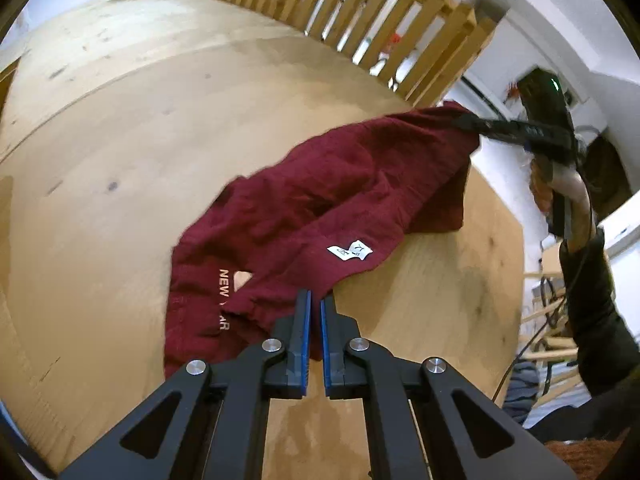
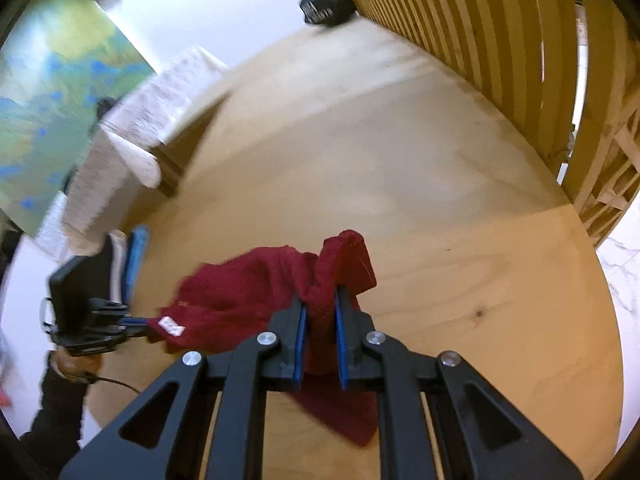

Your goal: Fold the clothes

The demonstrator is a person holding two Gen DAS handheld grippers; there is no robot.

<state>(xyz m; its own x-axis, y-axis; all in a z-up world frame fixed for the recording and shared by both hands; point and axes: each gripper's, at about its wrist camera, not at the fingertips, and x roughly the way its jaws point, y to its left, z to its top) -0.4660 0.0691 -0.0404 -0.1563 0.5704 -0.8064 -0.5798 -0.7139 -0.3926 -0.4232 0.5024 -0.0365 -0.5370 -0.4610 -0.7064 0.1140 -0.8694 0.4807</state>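
Note:
A maroon garment (image 1: 340, 200) with pale "NEW YEAR" lettering and a white label (image 1: 350, 251) lies crumpled on the round wooden table (image 1: 160, 120). My left gripper (image 1: 316, 298) is shut on its near hem, and cloth shows between the blue pads. At the far right corner, my right gripper (image 1: 468, 122) pinches the fabric and holds that end raised. In the right wrist view the garment (image 2: 240, 292) bunches between the pads of the right gripper (image 2: 320, 296), which is shut on a fold. The left gripper (image 2: 146, 323) grips the opposite end there.
A wooden slatted railing (image 1: 400, 20) borders the table's far side. A black bag (image 2: 324, 4) sits at the table's far edge. A white upholstered seat (image 2: 132, 140) and a colourful painting (image 2: 48, 100) stand off the left. A person's dark sleeve (image 1: 592, 312) is at the right.

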